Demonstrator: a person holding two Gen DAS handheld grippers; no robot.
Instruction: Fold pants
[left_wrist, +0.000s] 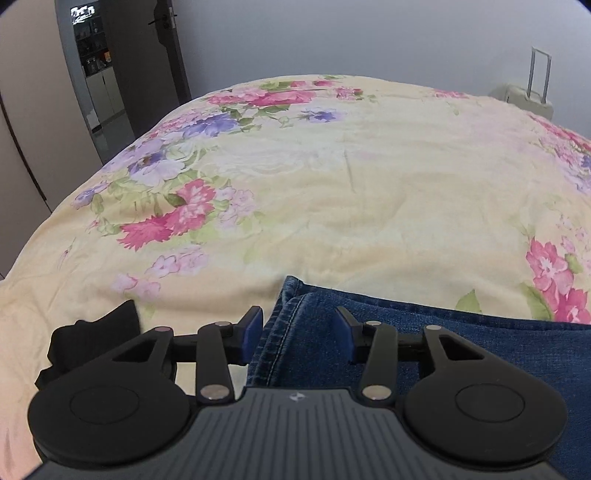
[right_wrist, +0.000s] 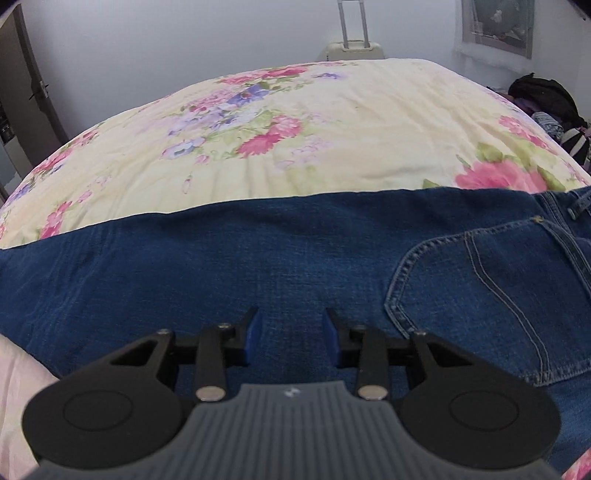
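Observation:
Blue denim pants (right_wrist: 258, 258) lie flat across the near side of the bed, with a stitched back pocket (right_wrist: 480, 288) to the right. In the left wrist view the leg end of the pants (left_wrist: 443, 339) shows its hem (left_wrist: 291, 295) doubled over. My left gripper (left_wrist: 299, 321) is open just above that hem, and the denim edge lies between its blue pads without being pressed. My right gripper (right_wrist: 290, 325) is open over the middle of the pants, left of the pocket, with nothing pinched.
A yellow floral bedspread (left_wrist: 332, 184) covers the bed beyond the pants. A black cloth (left_wrist: 96, 332) lies left of the left gripper. A suitcase (right_wrist: 354, 48) stands behind the bed, bags (right_wrist: 546, 99) are piled at the right, and a dark door (left_wrist: 155, 66) is at the left.

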